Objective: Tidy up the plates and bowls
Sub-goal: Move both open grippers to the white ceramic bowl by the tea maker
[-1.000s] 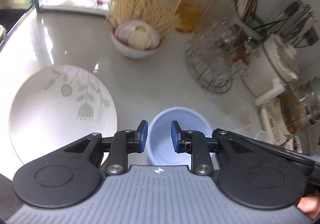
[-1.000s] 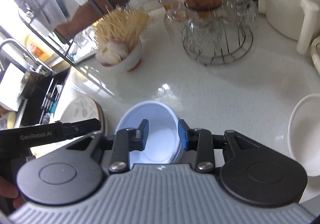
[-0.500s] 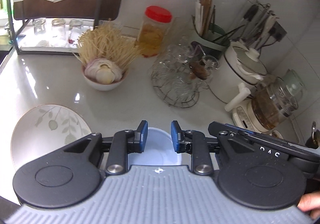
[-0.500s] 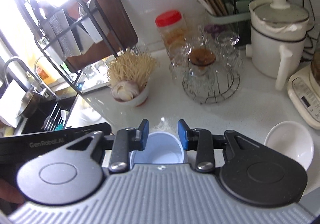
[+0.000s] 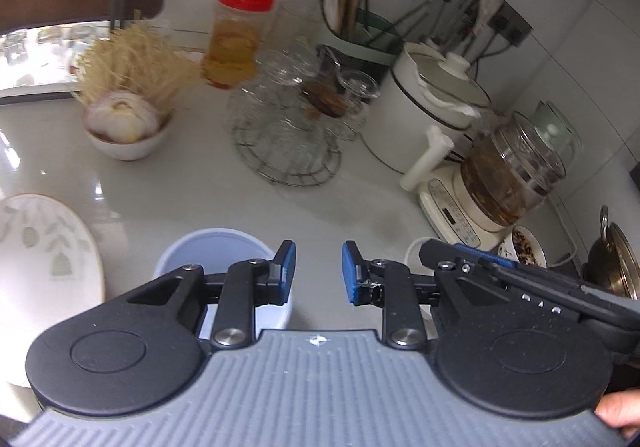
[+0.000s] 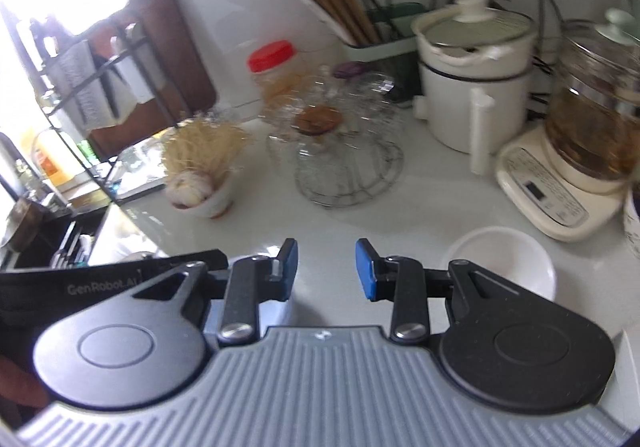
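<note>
A pale blue bowl (image 5: pixel 216 251) stands on the white counter, partly under the left finger of my left gripper (image 5: pixel 318 272), which is open and empty above it. A white plate with a leaf pattern (image 5: pixel 44 267) lies to its left. My right gripper (image 6: pixel 326 268) is open and empty above the counter. A white bowl (image 6: pixel 502 261) sits to its right, partly behind its right finger. The right gripper's body also shows in the left wrist view (image 5: pixel 520 279).
A bowl of garlic and dry noodles (image 5: pixel 128 119), a wire rack of glasses (image 5: pixel 296 127), a red-lidded jar (image 5: pixel 240 35), a white pot (image 5: pixel 432 107), a glass kettle on its base (image 5: pixel 508 175) and a utensil holder (image 5: pixel 360 35) stand along the back.
Both grippers rose and shifted right, away from the blue bowl, and their jaws have opened a little wider. The blue bowl stays on the counter.
</note>
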Tool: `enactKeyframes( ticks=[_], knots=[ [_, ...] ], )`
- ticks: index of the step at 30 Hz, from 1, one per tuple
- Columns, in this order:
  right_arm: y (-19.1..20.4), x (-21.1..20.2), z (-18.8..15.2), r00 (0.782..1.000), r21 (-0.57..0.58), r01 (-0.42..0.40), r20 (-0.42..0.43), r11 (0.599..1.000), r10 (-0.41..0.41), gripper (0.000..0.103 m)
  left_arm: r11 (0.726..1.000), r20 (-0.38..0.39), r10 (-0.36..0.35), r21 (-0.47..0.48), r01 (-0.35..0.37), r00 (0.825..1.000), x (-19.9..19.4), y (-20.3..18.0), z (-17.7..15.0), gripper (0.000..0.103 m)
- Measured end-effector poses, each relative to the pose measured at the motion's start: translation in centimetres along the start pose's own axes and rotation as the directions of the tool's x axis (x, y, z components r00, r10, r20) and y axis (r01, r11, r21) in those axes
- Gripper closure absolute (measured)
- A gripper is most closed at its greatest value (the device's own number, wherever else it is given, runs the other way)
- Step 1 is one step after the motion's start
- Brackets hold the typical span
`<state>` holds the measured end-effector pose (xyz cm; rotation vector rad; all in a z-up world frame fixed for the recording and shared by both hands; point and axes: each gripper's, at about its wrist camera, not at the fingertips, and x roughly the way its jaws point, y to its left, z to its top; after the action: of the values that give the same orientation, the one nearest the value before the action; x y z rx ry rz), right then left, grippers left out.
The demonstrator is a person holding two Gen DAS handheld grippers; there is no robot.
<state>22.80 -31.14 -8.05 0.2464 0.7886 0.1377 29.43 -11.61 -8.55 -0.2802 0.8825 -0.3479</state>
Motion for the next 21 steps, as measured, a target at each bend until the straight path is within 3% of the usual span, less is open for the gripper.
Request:
enactKeyframes(
  ticks=[9, 21],
  knots=[
    [-4.5, -1.1, -1.9, 0.991, 0.112, 0.135, -0.024, 0.985, -0.133, 0.067, 0.995, -0.145, -0.073, 0.063, 0.083, 0.987, 5.1, -3.1, -1.2, 0.073],
    [-7.4, -1.3, -4.8, 0.974, 0.252, 0.225, -0.085, 0.941, -0.210, 0.067, 0.986, -0.273, -0.060, 0.137, 0.100, 0.960, 8.5, -4.4, -2.6, 0.072]
  ],
)
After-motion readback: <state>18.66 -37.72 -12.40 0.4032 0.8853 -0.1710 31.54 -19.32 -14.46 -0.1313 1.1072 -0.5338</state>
